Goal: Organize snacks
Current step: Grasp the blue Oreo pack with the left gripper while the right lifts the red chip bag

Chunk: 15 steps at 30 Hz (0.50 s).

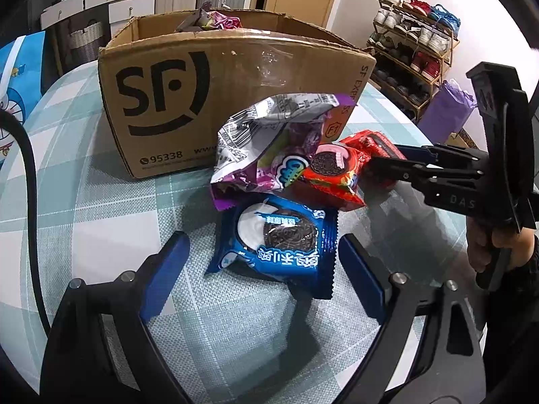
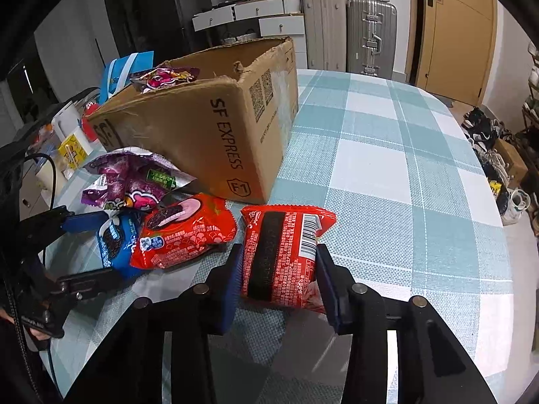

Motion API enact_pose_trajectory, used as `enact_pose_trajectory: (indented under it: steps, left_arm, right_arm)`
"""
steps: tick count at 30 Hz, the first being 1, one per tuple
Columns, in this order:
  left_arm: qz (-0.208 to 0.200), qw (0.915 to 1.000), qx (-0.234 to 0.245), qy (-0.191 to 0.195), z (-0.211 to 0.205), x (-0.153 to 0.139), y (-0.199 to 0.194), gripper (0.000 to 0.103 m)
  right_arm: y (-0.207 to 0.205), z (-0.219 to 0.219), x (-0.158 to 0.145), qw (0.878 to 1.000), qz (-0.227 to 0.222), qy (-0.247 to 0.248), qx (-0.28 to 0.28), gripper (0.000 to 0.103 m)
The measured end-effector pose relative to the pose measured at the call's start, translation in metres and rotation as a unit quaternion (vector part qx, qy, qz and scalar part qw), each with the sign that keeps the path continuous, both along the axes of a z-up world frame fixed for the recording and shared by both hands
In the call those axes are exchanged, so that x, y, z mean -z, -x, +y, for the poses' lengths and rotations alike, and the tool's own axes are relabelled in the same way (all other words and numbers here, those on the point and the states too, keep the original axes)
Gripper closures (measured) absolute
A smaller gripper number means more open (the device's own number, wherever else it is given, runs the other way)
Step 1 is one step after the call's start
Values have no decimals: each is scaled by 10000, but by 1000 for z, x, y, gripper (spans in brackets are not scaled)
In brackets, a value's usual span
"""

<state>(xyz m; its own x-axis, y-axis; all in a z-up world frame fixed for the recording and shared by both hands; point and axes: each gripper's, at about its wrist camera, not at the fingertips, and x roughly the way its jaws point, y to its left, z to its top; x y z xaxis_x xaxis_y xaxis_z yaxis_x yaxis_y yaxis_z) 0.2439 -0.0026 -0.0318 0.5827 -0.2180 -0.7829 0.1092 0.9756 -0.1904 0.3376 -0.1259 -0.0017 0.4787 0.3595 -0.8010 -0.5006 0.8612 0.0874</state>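
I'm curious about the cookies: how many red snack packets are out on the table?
2. One red packet is clamped in the right gripper; the other red packet lies beside it, against the blue packet. More may be hidden inside the cardboard box.

Two black plastic hand-held grippers point(image 1: 262, 262) point(image 2: 278, 282) with blue finger pads point(image 1: 165, 269), silver round screws point(image 2: 358, 288), a trailing black cable point(image 1: 28, 181), and a dark sleeve point(image 1: 525, 269).
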Motion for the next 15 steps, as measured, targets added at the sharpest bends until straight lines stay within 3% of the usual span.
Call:
enact_pose_trajectory:
  steps: [8, 15]
  left_arm:
    - [10, 10000, 86, -35, -3, 2, 4, 14]
    - [0, 9998, 186, -10, -11, 1, 2, 34]
  right_arm:
    - [0, -15, -14, 9993, -217, -95, 286, 61]
    - [0, -23, -24, 9985, -298, -250, 385, 61]
